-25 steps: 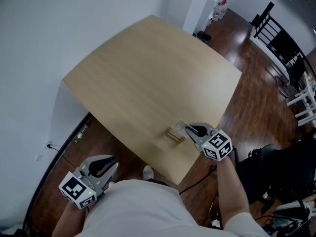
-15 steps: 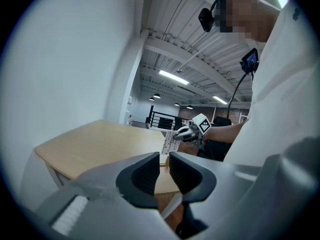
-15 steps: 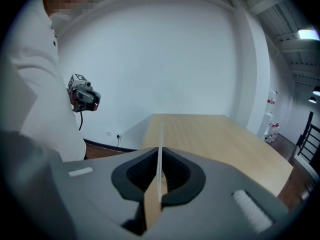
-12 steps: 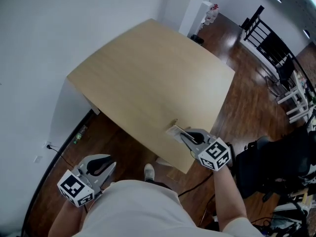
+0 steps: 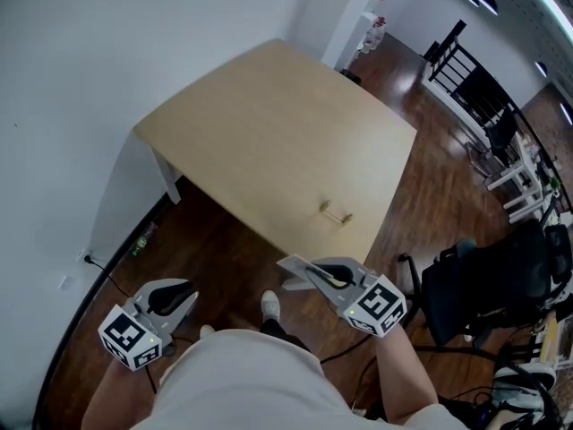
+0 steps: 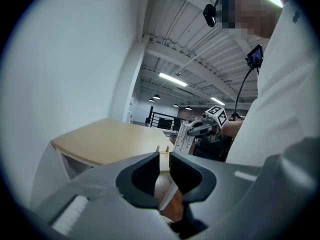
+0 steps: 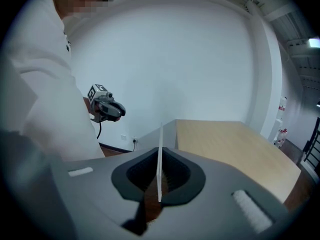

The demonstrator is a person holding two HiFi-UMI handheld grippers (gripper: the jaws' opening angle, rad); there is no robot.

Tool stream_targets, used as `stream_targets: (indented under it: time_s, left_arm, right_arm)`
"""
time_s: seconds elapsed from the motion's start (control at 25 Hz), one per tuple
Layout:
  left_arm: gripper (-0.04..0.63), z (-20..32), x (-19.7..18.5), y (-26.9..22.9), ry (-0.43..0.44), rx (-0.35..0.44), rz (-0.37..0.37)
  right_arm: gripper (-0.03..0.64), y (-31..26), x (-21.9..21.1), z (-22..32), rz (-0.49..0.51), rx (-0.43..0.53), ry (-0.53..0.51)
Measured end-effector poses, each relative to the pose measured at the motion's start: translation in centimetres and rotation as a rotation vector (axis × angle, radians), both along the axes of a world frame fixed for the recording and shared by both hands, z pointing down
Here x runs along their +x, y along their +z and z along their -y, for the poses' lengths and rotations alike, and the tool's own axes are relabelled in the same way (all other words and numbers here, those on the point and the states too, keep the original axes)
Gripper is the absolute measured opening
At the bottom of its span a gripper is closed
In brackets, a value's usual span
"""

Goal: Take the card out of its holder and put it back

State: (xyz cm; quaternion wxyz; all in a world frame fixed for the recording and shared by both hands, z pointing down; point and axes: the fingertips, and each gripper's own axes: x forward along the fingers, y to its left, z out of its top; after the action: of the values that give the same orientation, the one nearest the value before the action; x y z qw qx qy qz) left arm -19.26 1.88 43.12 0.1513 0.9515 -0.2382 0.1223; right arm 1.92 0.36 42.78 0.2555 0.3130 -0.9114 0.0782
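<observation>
A small wooden card holder (image 5: 336, 213) stands near the front edge of the light wood table (image 5: 269, 133), with nothing in it. My right gripper (image 5: 311, 272) is pulled back off the table edge, over the floor, shut on a white card (image 5: 294, 270). In the right gripper view the card (image 7: 160, 149) stands edge-on, pinched between the jaws (image 7: 159, 191). My left gripper (image 5: 186, 296) hangs low at the left, away from the table, with its jaws together on nothing (image 6: 164, 160). Past them the left gripper view shows the holder (image 6: 162, 149) and the printed card (image 6: 182, 139).
A black office chair (image 5: 483, 294) stands right of the table. Black railings (image 5: 474, 70) and white furniture lie farther right. A white wall runs along the left, with a cable (image 5: 107, 276) on the wooden floor. The person's shoe (image 5: 269, 310) is below the table edge.
My right gripper has lifted the card out of the holder and drawn it back toward the body, past the table edge. The left gripper has hardly moved.
</observation>
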Motion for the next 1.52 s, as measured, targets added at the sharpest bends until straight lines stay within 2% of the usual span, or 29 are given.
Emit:
stream_targets:
  time_s: [0.28, 0.6, 0.88, 1.52]
  left_arm:
    - [0.064, -3.1, -3.1, 0.8, 0.012, 0.001, 0.015]
    - [0.049, -4.5, -3.5, 1.0, 0.012, -0.019, 0.006]
    - [0.051, -3.7, -0.9, 1.0, 0.004, -0.015, 0.017]
    - [0.052, 3.5, 10.6, 0.1, -0.061, -0.019, 0.02]
  right_arm:
    - [0.021, -0.7, -4.9, -5.0, 0.031, 0.0, -0.009]
    - [0.021, -0.4, -4.8, -6.7, 0.042, -0.005, 0.002]
    - [0.021, -1.2, -0.9, -3.7, 0.033, 0.027, -0.014]
    - [0.021, 1.1, 14.4, 9.9, -0.007, 0.035, 0.011]
